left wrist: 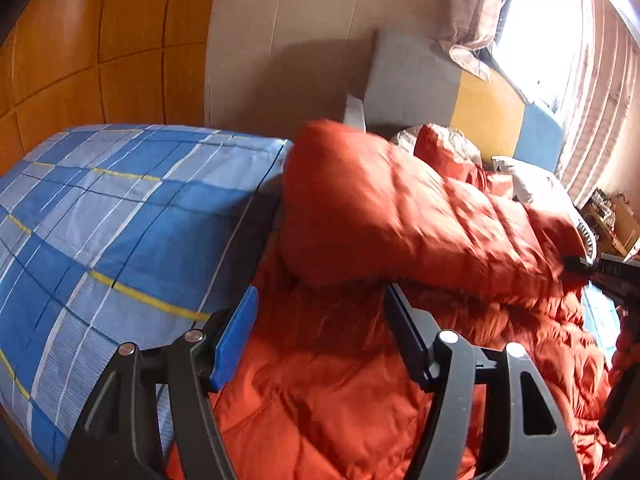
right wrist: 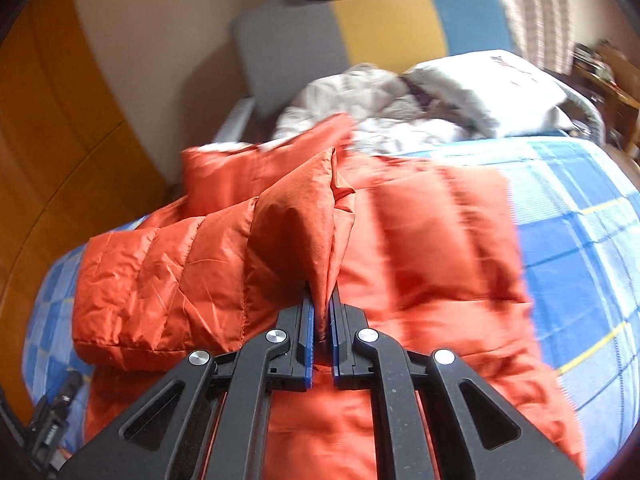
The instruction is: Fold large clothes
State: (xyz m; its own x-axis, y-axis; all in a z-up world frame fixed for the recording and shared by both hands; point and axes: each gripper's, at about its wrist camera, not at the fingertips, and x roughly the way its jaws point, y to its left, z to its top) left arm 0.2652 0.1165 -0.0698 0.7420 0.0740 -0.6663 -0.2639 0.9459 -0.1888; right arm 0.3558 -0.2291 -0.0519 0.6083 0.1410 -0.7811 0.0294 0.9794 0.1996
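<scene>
The bed (right wrist: 580, 248) is the biggest thing here. Its sheet is flat, smooth cloth with blue and pale blue squares and thin yellow and white lines.

On the bed lies the orange jacket (right wrist: 432, 248). It is big, puffy and shiny, with stitched rows that make soft, fat stripes. It is full of small wrinkles. One puffy part of it (left wrist: 400, 208) is lifted up off the bed and looks blurry.

At the head of the bed stands a padded headboard (right wrist: 384, 20) made of flat blocks: grey, yellow and blue. Just in front of the headboard, on the bed, sits a crumpled heap of white and grey clothes (right wrist: 440, 100). It looks soft and lumpy.

Beside the bed, on the far side from the striped curtain, there is a smooth wooden wall of orange-brown panels (left wrist: 80, 40).

The right hand-held gripper (right wrist: 322, 316) is black with thin blue pads. It is clenched tight on a fold of the orange jacket, and the cloth sticks up from it in a pointy bunch.

The left hand-held gripper (left wrist: 320, 316) is released, with its fingers wide apart above the jacket and nothing between them.
</scene>
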